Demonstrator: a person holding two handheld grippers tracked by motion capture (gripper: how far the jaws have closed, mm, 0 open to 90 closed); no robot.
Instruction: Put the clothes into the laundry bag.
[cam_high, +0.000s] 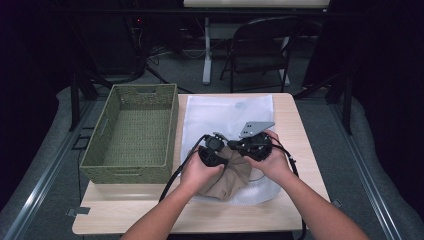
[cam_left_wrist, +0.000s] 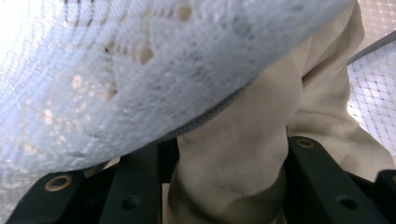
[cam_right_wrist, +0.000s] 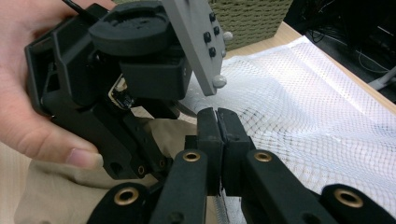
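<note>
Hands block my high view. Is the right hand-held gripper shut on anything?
Observer: Yes. The right hand-held gripper has its jaws together on the mesh bag edge.
Operator: And the left?
Observer: The left hand-held gripper has cloth bunched between its jaws. I cannot tell how tightly.
Operator: Is the cloth inside the bag?
Observer: Mesh drapes over the top of the cloth. I cannot tell more than that.

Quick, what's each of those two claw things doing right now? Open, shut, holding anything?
Left gripper: fingers apart with the tan cloth between them; whether they clamp it cannot be told.
Right gripper: shut on the edge of the mesh bag.
</note>
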